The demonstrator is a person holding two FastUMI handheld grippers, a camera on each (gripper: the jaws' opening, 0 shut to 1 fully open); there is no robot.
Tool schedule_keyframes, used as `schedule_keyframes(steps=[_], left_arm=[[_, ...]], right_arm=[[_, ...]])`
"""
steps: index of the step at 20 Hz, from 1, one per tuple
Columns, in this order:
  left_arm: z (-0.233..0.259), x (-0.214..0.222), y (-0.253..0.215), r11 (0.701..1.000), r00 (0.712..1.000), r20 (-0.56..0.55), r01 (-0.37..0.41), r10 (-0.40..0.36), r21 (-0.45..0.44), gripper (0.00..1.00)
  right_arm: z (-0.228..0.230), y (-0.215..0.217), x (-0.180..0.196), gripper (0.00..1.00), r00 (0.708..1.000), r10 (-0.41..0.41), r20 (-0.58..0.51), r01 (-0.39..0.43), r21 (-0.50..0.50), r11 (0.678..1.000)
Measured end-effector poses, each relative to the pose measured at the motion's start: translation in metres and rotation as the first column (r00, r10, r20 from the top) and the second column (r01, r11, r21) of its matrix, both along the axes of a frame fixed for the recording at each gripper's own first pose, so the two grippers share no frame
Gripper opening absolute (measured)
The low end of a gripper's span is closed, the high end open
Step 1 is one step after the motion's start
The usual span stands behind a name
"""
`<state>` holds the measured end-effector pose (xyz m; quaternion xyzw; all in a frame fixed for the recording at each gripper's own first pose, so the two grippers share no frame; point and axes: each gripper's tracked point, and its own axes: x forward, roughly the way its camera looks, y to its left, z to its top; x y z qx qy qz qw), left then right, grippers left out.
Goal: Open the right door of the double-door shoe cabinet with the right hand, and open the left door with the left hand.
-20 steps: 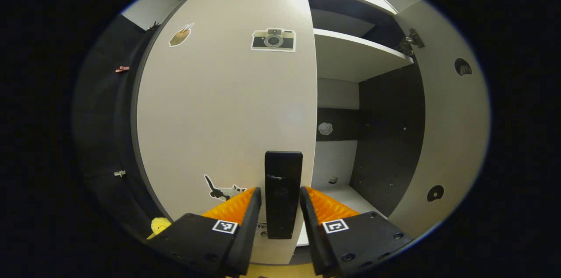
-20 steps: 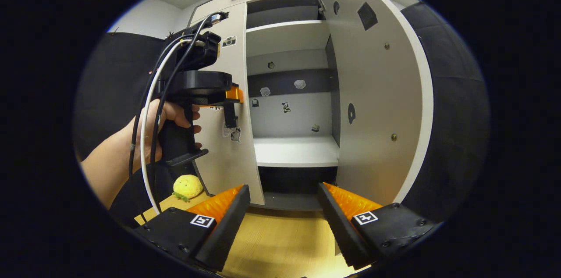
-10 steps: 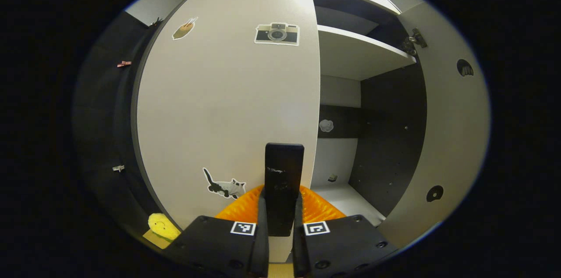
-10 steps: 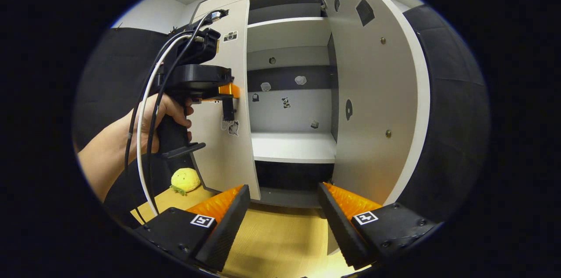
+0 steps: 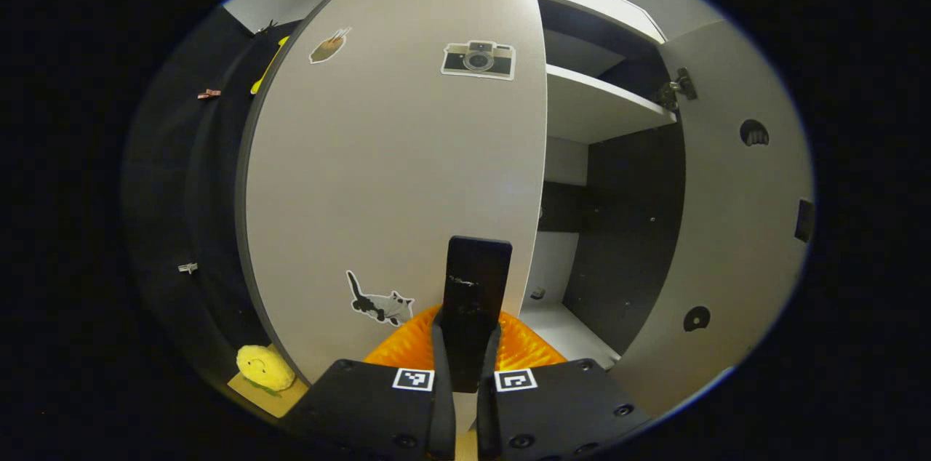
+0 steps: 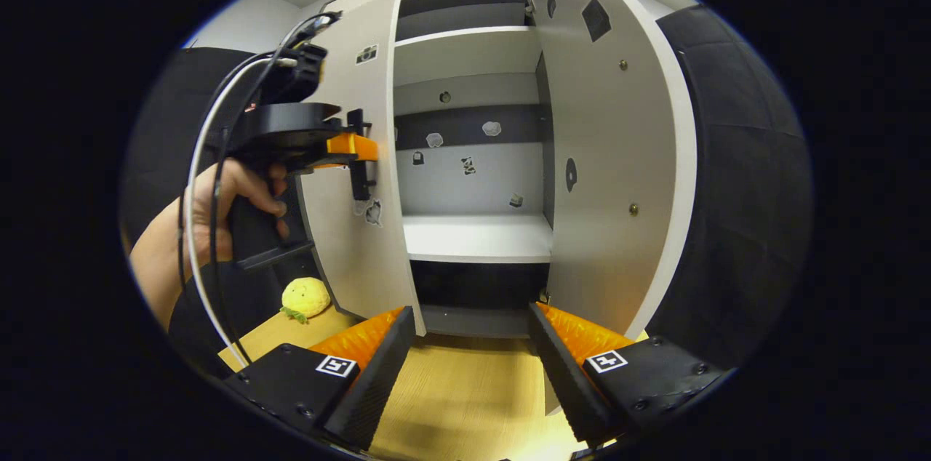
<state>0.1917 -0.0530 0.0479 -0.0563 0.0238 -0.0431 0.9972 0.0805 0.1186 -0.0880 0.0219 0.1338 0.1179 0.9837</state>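
The white left door [image 5: 393,170] carries a black upright handle [image 5: 474,301], and my left gripper [image 5: 465,355] is shut on that handle. The door stands slightly ajar. The right door [image 5: 734,228] is swung wide open, showing shelves inside the cabinet. In the right gripper view, a hand holds the left gripper [image 6: 355,155] against the left door [image 6: 356,228], with the handle [image 6: 359,177] between its fingers. The right door [image 6: 611,155] stands open on the right. My right gripper [image 6: 471,345] is open with nothing in it, low in front of the cabinet's open right half.
A yellow plush toy [image 6: 305,297] lies on the wooden floor [image 6: 458,403] left of the cabinet, also seen as a yellow plush toy [image 5: 263,368]. White shelves [image 6: 476,237] sit inside. Black cloth walls flank the cabinet on both sides.
My left gripper closed on the left door's handle, and the door has begun to swing outward. My right gripper stayed open and barely moved.
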Motion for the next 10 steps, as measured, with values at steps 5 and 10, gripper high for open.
schedule_keyframes(steps=[5,10], left_arm=[[-0.002,-0.026,0.012,0.998,0.998,0.005,0.061,-0.061,-0.021,0.14],[-0.004,-0.057,0.028,0.993,0.993,0.023,0.116,-0.115,-0.025,0.14]], right_arm=[[-0.004,0.004,-0.008,0.99,0.997,-0.073,-0.023,0.073,0.006,0.997],[-0.006,0.015,-0.024,0.99,0.990,-0.141,-0.023,0.142,0.017,0.990]])
